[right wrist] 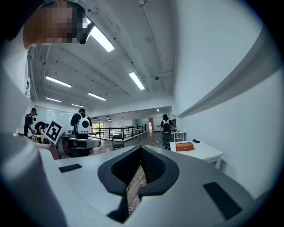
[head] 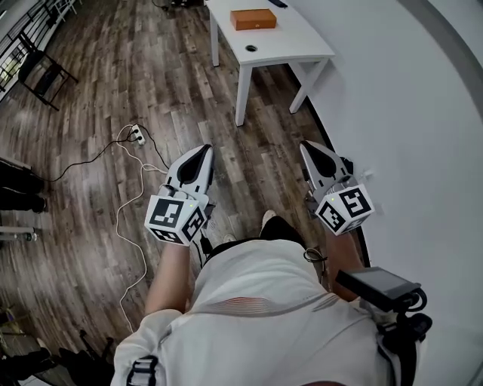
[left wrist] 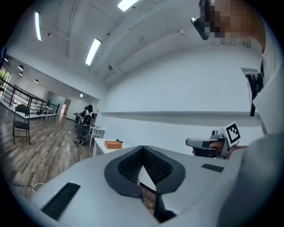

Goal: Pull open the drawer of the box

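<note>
An orange-brown box (head: 253, 19) lies on a white table (head: 294, 41) far ahead of me, against the right wall. It shows small in the left gripper view (left wrist: 114, 144) and in the right gripper view (right wrist: 184, 146). I cannot make out its drawer from here. My left gripper (head: 202, 149) and right gripper (head: 308, 145) are held level at waist height, well short of the table. Each one's jaws meet at the tips with nothing between them, as the left gripper (left wrist: 142, 148) and right gripper (right wrist: 141, 148) show in their own views.
A white cable and power strip (head: 136, 134) trail over the wooden floor to my left. A black chair (head: 45, 71) stands by a railing at far left. A white wall (head: 423, 113) runs along my right. A small dark object (head: 251, 48) lies on the table. People stand far off (right wrist: 82, 124).
</note>
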`<state>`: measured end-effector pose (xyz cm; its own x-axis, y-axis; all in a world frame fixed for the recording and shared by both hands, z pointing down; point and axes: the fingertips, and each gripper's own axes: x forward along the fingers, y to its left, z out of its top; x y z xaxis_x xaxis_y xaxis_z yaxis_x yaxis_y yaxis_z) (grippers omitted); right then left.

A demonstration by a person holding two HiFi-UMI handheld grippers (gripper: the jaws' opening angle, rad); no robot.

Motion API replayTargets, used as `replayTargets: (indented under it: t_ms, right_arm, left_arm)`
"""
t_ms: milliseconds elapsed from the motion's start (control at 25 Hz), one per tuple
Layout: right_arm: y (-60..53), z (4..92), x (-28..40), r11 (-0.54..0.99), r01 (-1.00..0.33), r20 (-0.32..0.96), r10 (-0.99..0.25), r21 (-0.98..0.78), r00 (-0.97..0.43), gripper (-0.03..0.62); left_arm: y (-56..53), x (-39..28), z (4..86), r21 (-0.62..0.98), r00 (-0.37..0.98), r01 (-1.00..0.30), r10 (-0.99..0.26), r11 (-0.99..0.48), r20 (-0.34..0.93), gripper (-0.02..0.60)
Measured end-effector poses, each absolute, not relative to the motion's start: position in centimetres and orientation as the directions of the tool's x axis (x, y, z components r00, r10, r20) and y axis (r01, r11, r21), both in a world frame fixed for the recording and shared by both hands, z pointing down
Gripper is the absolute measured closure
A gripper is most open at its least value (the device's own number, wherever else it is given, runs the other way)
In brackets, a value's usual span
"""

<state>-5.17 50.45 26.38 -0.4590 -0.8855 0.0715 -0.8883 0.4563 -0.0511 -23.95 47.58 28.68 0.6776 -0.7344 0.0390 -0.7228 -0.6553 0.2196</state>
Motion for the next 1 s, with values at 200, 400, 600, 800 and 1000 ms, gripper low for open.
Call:
replayTargets:
  t_ms: [200, 400, 600, 800, 1000]
  right_arm:
    - [48.0, 26.0, -4.5, 0.412, -0.909, 0.031, -0.910, -0.058, -0.414, 0.589]
    - [44.3, 27.0, -4.1, 0.425, -0.901, 0.022, -0.904, -0.085, -0.428, 0.589]
    - [40.6, 26.9, -2.7, 0.447, -0.891, 0.019, -0.893, -0.085, -0.450, 0.589]
    - [36.3, 27.0, 0.0, 0.451, -0.888, 0.021, -0.890, -0.093, -0.455, 0.589]
    - [31.5, 27.2, 2.7, 0.488, -0.867, 0.039, -0.869, -0.097, -0.493, 0.589]
  left_arm:
    - [45.3, -24.4, 28.7, 0.216, 0.674, -0.727, -0.738, -0.651, 0.043, 0.572]
    - [42.3, -24.1, 29.2, 0.209, 0.663, -0.738, -0.747, -0.641, 0.053, 0.572]
    - [38.6, -22.3, 28.7, 0.205, 0.658, -0.742, -0.752, -0.638, 0.045, 0.572]
    - [34.6, -19.4, 28.6, 0.201, 0.661, -0.742, -0.749, -0.640, 0.052, 0.572]
    - [30.0, -16.3, 28.8, 0.201, 0.638, -0.761, -0.767, -0.617, 0.061, 0.572]
